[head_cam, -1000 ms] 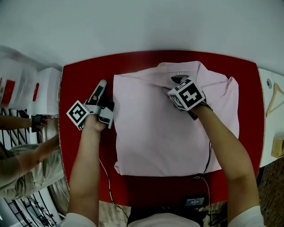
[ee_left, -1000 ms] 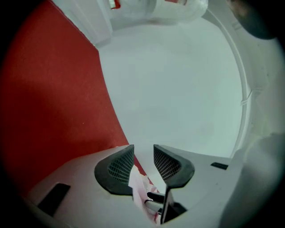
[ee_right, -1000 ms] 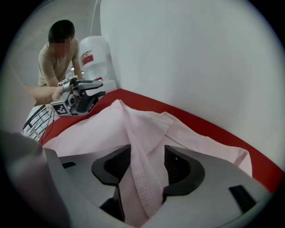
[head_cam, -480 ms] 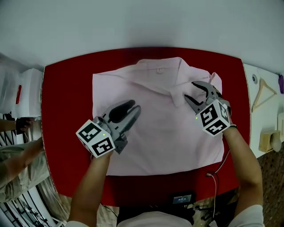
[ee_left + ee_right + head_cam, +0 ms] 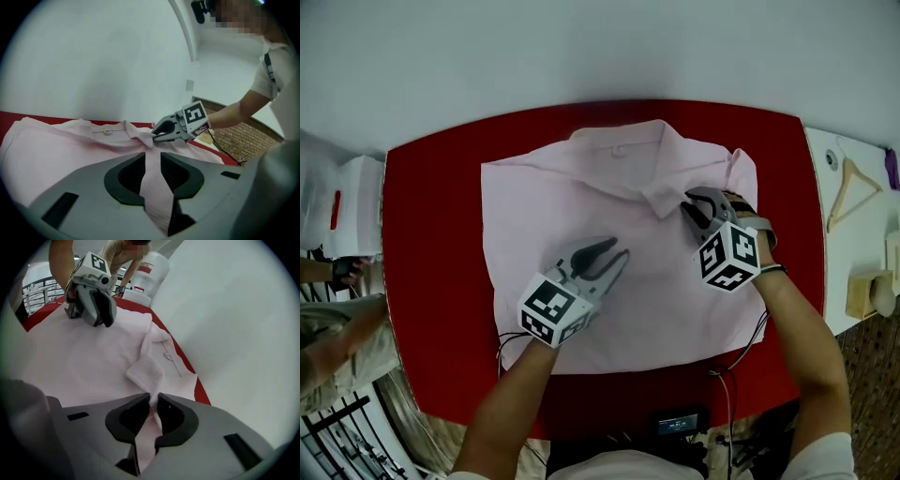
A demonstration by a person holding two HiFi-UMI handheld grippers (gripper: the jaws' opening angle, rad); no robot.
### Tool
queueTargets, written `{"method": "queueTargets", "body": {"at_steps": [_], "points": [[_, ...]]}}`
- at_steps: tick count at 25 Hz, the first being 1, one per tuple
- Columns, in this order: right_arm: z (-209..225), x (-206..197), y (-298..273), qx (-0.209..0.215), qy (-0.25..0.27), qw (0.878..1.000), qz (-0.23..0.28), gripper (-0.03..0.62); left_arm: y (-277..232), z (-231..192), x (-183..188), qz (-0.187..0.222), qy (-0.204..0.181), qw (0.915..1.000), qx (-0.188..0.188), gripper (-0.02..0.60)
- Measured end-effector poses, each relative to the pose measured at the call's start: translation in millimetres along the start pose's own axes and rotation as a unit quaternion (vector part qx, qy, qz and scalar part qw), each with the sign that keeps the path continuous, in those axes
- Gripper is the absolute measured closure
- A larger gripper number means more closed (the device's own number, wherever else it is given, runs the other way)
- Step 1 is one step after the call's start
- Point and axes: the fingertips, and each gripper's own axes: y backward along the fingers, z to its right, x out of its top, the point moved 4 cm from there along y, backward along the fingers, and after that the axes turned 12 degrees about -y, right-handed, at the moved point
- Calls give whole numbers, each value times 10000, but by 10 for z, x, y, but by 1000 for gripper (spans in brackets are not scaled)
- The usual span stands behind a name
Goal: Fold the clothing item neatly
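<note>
One pink shirt (image 5: 581, 202) lies spread on the red tabletop (image 5: 431, 234). Nearest, the left claw (image 5: 614, 255) hangs above the shirt's middle, jaws narrowly apart, seemingly gripping nothing. Farther right, the right claw (image 5: 696, 208) has just closed, pinching fabric near the collar (image 5: 619, 148) at the far edge.

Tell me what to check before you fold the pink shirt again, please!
1. Is the shirt lying flat on the table? Ok, mostly smooth.
2. Is the whole shirt on the table? Ok, no part hangs off.
3. Does the right gripper hold cloth? Ok. Its jaws have just been closing and pinch a fold beside the collar.
4. Does the left gripper hold cloth? Not ok. Its jaws stand apart over the shirt's middle.
</note>
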Motion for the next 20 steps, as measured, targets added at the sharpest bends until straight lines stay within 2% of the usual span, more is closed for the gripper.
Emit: {"method": "queueTargets", "body": {"at_steps": [1, 2, 6, 10, 11, 13, 15, 18, 20], "points": [[49, 27, 2, -9, -78, 10000, 22, 549, -13, -3, -12, -31, -60, 10000, 29, 482], [106, 52, -3, -21, -177, 9998, 44, 559, -27, -4, -22, -60, -145, 9999, 66, 489], [395, 191, -82, -242, -654, 9974, 152, 562, -53, 51, -22, -129, -529, 9984, 150, 537], [758, 286, -341, -614, -1246, 9902, 116, 562, -36, 23, -13, -103, -495, 9985, 205, 549], [850, 283, -418, -651, -1494, 9866, 88, 548, -31, 4, -18, -84, -459, 9986, 231, 554], [1029, 250, -512, -694, -2100, 9752, 53, 376, -23, -23, -33, -53, -385, 9989, 246, 558], [1221, 211, -477, -940, -2566, 9618, 137, 368, -13, -37, -34, -19, -297, 9993, 239, 563], [1433, 106, -295, -1466, -2871, 9462, 271, 368, -3, -43, -13, 25, -238, 9994, 248, 566], [1376, 47, -201, -1417, -2859, 9471, 336, 370, -3, -38, -11, 16, -251, 9993, 265, 568]]}}
